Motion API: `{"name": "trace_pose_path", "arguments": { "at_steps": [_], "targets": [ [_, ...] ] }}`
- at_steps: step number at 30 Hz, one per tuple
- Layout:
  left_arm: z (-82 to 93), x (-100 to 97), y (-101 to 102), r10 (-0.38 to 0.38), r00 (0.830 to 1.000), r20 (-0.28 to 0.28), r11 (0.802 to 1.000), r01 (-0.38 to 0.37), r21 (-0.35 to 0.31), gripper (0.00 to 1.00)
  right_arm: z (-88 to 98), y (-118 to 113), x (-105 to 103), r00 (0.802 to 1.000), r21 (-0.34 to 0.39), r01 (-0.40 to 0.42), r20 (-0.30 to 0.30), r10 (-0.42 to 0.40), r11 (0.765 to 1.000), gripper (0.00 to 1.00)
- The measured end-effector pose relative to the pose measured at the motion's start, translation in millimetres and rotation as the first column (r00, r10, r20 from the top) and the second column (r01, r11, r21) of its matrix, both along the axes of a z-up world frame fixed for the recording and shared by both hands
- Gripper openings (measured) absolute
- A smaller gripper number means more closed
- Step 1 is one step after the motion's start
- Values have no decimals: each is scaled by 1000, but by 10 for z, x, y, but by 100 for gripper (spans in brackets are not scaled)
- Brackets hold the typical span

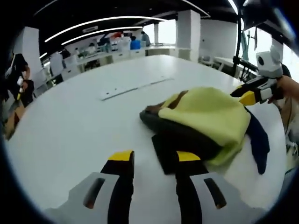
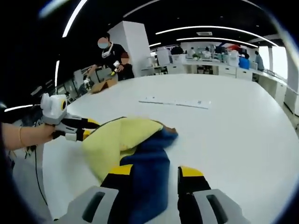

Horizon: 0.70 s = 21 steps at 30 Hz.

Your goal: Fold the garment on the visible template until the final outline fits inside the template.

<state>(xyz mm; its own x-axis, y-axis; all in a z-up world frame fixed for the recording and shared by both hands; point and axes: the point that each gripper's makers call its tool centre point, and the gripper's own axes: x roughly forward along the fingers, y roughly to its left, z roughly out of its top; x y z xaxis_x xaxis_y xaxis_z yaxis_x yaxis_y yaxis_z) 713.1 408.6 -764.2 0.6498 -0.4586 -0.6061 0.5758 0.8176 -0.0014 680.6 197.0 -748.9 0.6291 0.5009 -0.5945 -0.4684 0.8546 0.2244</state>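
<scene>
Your soft yellow-and-navy fleece garment (image 1: 205, 123) lies bunched on the white surface (image 1: 84, 121). Your left gripper (image 1: 154, 161) hangs spread before its dark edge — ready, I judge, to fold. Your right gripper (image 2: 152, 175) straddles the navy fabric, jaws apart — whether it pinches, I cannot tell.

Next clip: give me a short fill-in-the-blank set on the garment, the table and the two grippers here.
1. The crumpled fleece garment is mostly ____ with dark blue and black parts.
2. It lies on a large ____ table.
3. In the left gripper view, the right gripper touches the garment's ____ part.
4. The left gripper has its fingers ____, holding nothing.

Missing words: yellow; white; yellow; apart
</scene>
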Motion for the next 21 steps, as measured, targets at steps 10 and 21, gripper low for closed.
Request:
{"name": "trace_pose_path", "arguments": {
  "at_steps": [10, 21],
  "targets": [
    [-116, -55, -111, -2, 999, -53, 997, -2, -73, 22, -162, -21, -184, 996, 16, 14, -93, -12, 1000, 12],
    [-137, -98, -133, 52, 989, -135, 984, -74, -160, 0, -186, -73, -206, 995, 20, 50, -92, -48, 999, 0]
  ]
}}
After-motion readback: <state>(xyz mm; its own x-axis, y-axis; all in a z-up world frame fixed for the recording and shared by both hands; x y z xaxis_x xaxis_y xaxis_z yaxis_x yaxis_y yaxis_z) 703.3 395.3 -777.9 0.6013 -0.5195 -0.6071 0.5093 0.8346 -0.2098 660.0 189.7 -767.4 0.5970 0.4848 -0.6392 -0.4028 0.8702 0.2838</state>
